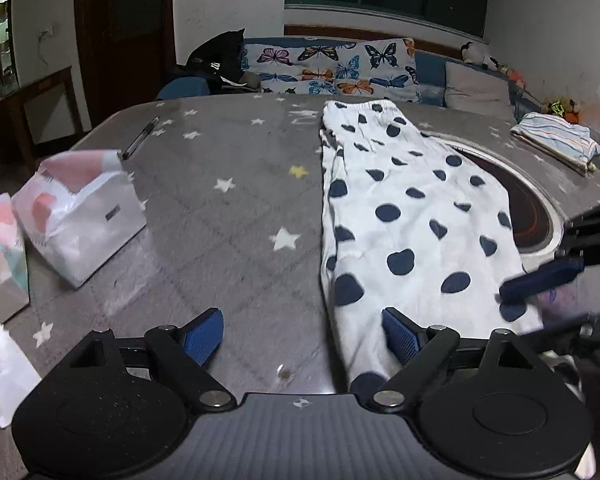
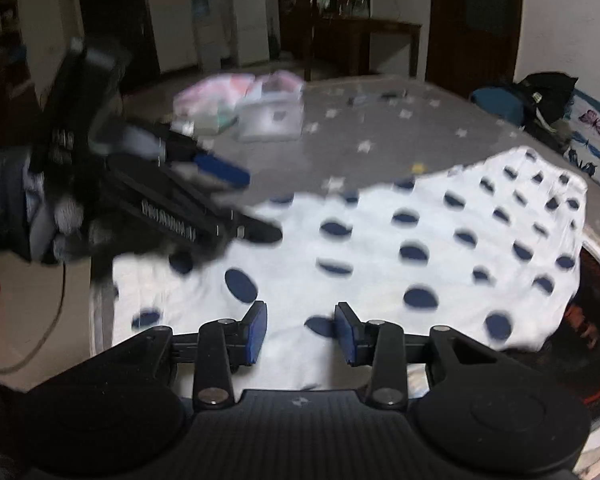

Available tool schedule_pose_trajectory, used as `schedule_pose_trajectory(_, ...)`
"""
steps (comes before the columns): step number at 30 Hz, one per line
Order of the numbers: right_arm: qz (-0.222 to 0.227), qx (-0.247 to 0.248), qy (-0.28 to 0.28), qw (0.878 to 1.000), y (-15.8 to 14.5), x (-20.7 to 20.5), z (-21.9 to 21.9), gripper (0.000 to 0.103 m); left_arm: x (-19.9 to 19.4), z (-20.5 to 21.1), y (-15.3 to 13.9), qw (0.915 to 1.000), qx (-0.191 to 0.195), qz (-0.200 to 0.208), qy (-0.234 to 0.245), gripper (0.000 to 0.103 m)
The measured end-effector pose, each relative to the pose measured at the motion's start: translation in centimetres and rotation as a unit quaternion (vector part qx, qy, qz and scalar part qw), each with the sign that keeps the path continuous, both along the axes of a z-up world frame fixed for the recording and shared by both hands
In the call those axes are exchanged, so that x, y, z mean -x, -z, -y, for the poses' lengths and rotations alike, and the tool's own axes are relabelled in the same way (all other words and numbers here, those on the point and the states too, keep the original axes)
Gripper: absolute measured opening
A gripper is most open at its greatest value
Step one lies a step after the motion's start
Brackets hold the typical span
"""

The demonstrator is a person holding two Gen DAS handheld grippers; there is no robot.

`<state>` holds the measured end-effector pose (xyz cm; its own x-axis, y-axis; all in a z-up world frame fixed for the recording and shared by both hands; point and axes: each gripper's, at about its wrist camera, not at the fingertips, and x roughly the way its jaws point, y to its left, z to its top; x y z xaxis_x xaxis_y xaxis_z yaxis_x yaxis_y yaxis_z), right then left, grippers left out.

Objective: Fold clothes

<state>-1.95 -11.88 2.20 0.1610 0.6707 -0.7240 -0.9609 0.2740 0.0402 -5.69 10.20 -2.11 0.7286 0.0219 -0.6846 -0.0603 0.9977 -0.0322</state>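
White polka-dot trousers (image 1: 416,216) lie folded lengthwise on the grey starred surface (image 1: 228,208), left claw (image 1: 303,338) wide and empty at the hem, right claw (image 2: 301,334) part-open over the cloth, gripping nothing, so next looks like pinching both hem corners.

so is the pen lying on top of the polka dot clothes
No, the pen lies on the bare grey star-patterned table cover, well to the left of the polka dot garment and not touching it.
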Motion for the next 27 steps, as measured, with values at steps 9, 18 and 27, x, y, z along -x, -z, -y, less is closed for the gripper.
schedule_pose_trajectory(9,0.012,-0.027,-0.022,0.999,-2.5,2.2,-0.1,0.037,2.7,0.6,-2.4,0.9994,0.003,0.031,0.015,0.089)
schedule_pose_trajectory(18,0.002,-0.01,-0.054,0.998,-1.1,4.5,-0.4,0.037,4.8,1.3,-0.5,0.9993,-0.026,0.005,0.027,0.089)
schedule_pose_trajectory(27,-0.02,-0.008,-0.069,0.997,-1.4,5.3,0.8,0.037,5.0,1.0,-1.2,0.9996,-0.02,0.011,0.015,0.089)
